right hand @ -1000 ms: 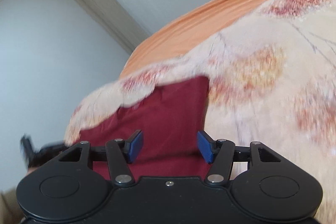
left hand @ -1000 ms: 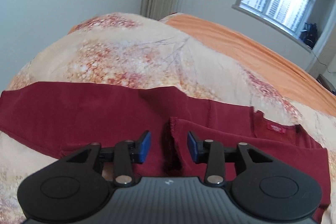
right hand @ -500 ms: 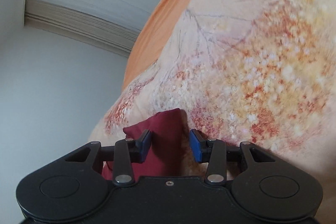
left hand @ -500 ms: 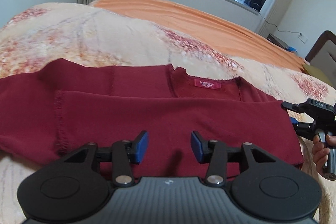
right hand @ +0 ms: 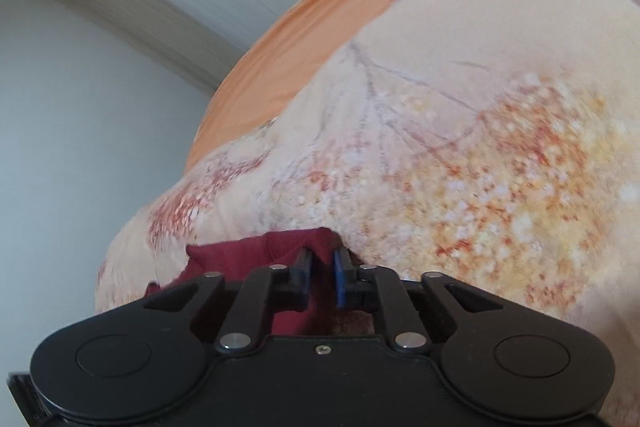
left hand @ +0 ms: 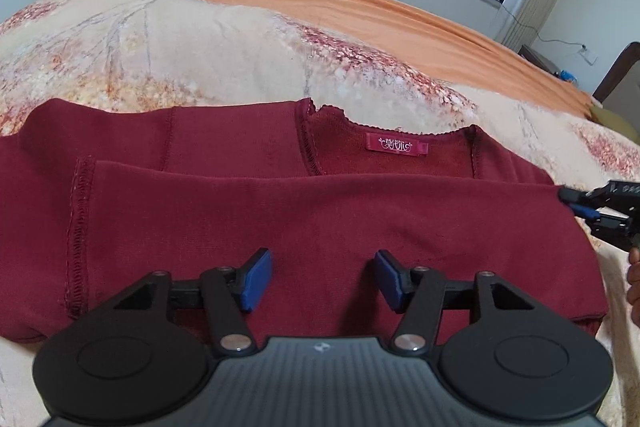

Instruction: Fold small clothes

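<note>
Right claw point(right hand: 322, 277) now pinching, soft maroon top point(left hand: 320, 219)

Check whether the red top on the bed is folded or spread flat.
Partly folded: one sleeve lies across the red top below the neck label; the rest is flat.
</note>
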Motion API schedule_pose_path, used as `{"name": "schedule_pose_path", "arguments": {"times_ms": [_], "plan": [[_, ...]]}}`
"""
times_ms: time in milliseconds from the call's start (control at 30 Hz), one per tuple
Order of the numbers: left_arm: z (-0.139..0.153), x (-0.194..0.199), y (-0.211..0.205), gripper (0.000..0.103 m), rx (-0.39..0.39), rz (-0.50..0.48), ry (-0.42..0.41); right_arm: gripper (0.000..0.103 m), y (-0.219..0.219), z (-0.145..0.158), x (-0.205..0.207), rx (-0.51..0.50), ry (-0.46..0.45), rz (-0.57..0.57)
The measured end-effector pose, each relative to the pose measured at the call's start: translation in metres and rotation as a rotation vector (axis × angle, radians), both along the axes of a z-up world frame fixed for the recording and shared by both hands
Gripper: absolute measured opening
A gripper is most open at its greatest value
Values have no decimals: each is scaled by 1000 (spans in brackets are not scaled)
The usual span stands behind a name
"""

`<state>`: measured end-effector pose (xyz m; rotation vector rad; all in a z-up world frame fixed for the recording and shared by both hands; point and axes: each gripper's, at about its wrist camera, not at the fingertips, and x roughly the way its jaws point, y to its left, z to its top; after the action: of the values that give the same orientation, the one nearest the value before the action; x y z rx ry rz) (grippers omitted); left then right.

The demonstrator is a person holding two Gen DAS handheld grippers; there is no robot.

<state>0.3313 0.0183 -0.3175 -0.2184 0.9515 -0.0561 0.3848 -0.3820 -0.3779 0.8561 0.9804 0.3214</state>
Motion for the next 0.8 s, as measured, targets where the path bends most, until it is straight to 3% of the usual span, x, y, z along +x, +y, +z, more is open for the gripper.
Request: {"name": "schedule_pose_path", "arguments": {"times_ms": [33, 67, 300, 400, 433, 467, 533, 600, 700, 767, 800], "plan": [[3, 0, 0, 62, 1, -6, -8, 36, -4, 6, -8, 23, -10, -18], [5, -2, 0, 62, 1, -11, -18, 41, -9, 12, -20, 36, -29, -19], [5, -9, 10, 62, -5, 11, -15, 41, 7, 20, -88, 31, -24, 175], [7, -9, 10, 63, -16, 23, -15, 36, 28, 18, -95, -38, -11, 268], [7, -9, 9, 64, -16, 23, -15, 27, 31, 17, -98, -69, 5, 283], [7, -9, 8, 65, -14, 21, -14, 14, 31, 15, -98, -66, 23, 273], [7, -8, 6, 66, 1, 16, -8, 12, 10, 14, -106, 9, 63, 164], [3, -7, 6, 66, 20, 13, 1, 12, 4, 14, -107, -3, 87, 130], [1, -10, 9, 66, 26, 24, -2, 23, 8, 21, -111, -39, 92, 149], [10, -16, 14, 66, 14, 46, -38, 45, 4, 36, -118, -36, 47, 115], [15, -21, 18, 66, 11, 56, -67, 50, 2, 46, -123, -50, 14, 102]]}}
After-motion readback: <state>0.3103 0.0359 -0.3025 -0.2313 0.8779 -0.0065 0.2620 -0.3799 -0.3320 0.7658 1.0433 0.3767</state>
